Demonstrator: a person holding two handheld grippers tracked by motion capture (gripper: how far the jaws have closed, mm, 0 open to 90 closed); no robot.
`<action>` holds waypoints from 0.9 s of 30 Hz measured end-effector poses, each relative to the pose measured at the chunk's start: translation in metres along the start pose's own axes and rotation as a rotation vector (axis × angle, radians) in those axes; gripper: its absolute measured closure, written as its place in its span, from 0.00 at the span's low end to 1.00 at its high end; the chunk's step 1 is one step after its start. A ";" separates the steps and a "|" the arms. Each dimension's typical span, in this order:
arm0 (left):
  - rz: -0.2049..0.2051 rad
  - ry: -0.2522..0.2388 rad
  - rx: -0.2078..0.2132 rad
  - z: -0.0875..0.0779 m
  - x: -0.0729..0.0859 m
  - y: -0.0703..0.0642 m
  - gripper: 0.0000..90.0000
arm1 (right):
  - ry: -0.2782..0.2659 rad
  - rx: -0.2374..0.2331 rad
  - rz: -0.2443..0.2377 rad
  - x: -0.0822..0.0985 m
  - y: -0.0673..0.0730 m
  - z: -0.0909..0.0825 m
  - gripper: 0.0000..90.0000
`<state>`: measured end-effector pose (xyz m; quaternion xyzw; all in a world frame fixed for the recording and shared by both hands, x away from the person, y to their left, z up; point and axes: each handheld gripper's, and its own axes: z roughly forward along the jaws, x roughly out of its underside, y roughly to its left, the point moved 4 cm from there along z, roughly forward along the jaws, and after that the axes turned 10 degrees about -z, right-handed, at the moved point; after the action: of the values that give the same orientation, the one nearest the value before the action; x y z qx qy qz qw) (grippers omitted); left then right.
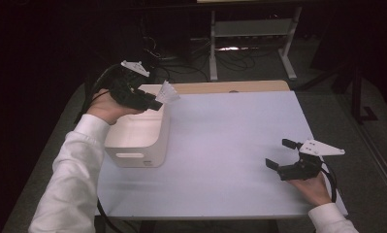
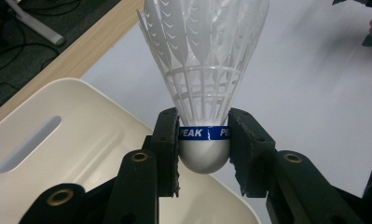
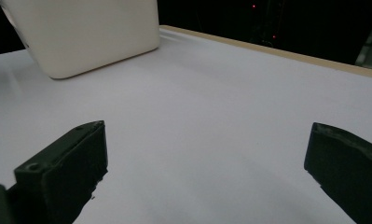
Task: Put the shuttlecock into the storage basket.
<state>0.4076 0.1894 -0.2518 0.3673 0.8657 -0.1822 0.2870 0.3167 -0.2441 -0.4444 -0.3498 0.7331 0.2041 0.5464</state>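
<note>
The shuttlecock [image 2: 203, 88] sits pinched by its rounded cork in the left tongs [image 2: 203, 151], above the white bin [image 1: 140, 138] at the surface's left edge. That curved cork could slip free and miss. The right tongs [image 1: 284, 153] gape wide, empty.

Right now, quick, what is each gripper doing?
Left gripper: shut on the shuttlecock, held over the white bin.
Right gripper: open, holding nothing, low over the table.
</note>
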 end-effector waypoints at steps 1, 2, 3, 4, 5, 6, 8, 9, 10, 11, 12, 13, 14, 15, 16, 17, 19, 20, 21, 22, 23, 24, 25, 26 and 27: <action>-0.001 -0.002 0.000 -0.001 0.001 0.000 0.71 | 0.001 -0.001 0.000 0.000 0.000 0.000 0.00; -0.002 -0.001 -0.003 -0.003 0.002 0.000 0.71 | 0.001 0.000 0.001 0.000 0.000 0.000 0.00; -0.001 -0.006 -0.004 -0.003 0.003 0.000 0.71 | 0.001 0.000 0.001 0.000 0.000 0.000 0.00; -0.006 -0.008 -0.006 -0.004 0.004 0.000 0.71 | 0.001 0.000 0.001 0.000 0.000 0.000 0.00; -0.009 -0.011 -0.006 -0.005 0.006 0.000 0.71 | 0.001 0.000 0.001 0.000 0.000 0.000 0.00; -0.008 -0.010 -0.008 -0.006 0.007 0.001 0.71 | 0.001 0.001 0.000 0.000 0.000 0.000 0.00; -0.011 -0.011 -0.012 -0.007 0.010 0.002 0.71 | 0.002 0.001 0.000 0.000 0.000 0.000 0.00; -0.016 -0.012 -0.011 -0.008 0.011 0.003 0.71 | 0.001 0.002 0.000 0.000 0.000 0.000 0.00; -0.020 -0.016 -0.013 -0.008 0.013 0.003 0.71 | 0.002 0.001 -0.001 0.000 0.000 0.000 0.00; -0.021 -0.017 -0.012 -0.009 0.014 0.004 0.71 | 0.003 0.001 0.000 0.000 0.000 0.000 0.00; -0.023 -0.018 -0.012 -0.009 0.015 0.004 0.71 | 0.002 0.001 -0.002 0.000 0.000 0.000 0.00; -0.022 -0.015 -0.013 -0.010 0.017 0.005 0.71 | 0.002 0.001 -0.002 0.000 0.000 0.000 0.00; -0.029 -0.018 -0.014 -0.010 0.018 0.006 0.71 | 0.002 0.001 -0.002 0.000 0.000 0.000 0.00; -0.029 -0.019 -0.016 -0.010 0.019 0.006 0.71 | 0.002 0.001 -0.002 0.000 0.000 0.000 0.00; -0.028 -0.018 -0.016 -0.011 0.020 0.007 0.71 | 0.002 0.002 -0.001 0.000 0.000 0.000 0.00; -0.032 -0.019 -0.015 -0.011 0.022 0.007 0.71 | 0.002 0.002 -0.001 0.000 0.000 0.000 0.00; -0.036 -0.025 -0.013 -0.012 0.024 0.007 0.71 | 0.002 0.002 -0.003 0.000 0.000 0.000 0.00; -0.037 -0.023 -0.015 -0.012 0.026 0.008 0.71 | 0.003 0.001 -0.002 0.000 0.000 0.000 0.00; -0.035 -0.019 -0.016 -0.012 0.028 0.009 0.71 | 0.005 0.001 -0.001 0.000 0.000 0.000 0.00; -0.042 -0.024 -0.015 -0.012 0.029 0.009 0.71 | 0.005 0.001 -0.001 0.000 0.000 0.000 0.00; -0.043 -0.021 -0.016 -0.012 0.031 0.010 0.71 | 0.005 0.001 -0.001 0.000 0.000 0.000 0.00; -0.042 -0.020 -0.018 -0.012 0.033 0.011 0.71 | 0.005 0.001 -0.001 0.000 0.001 0.000 0.00; -0.049 -0.024 -0.017 -0.012 0.035 0.011 0.71 | 0.005 0.001 -0.001 0.000 0.001 0.000 0.00; -0.053 -0.021 -0.017 -0.012 0.038 0.012 0.71 | 0.004 0.001 -0.002 0.000 0.000 0.000 0.00; -0.052 -0.016 -0.018 -0.012 0.041 0.014 0.71 | 0.005 0.002 0.000 0.000 0.001 0.000 0.00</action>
<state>0.3903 0.2264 -0.2696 0.3407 0.8743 -0.1845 0.2924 0.3162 -0.2435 -0.4446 -0.3497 0.7346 0.2025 0.5451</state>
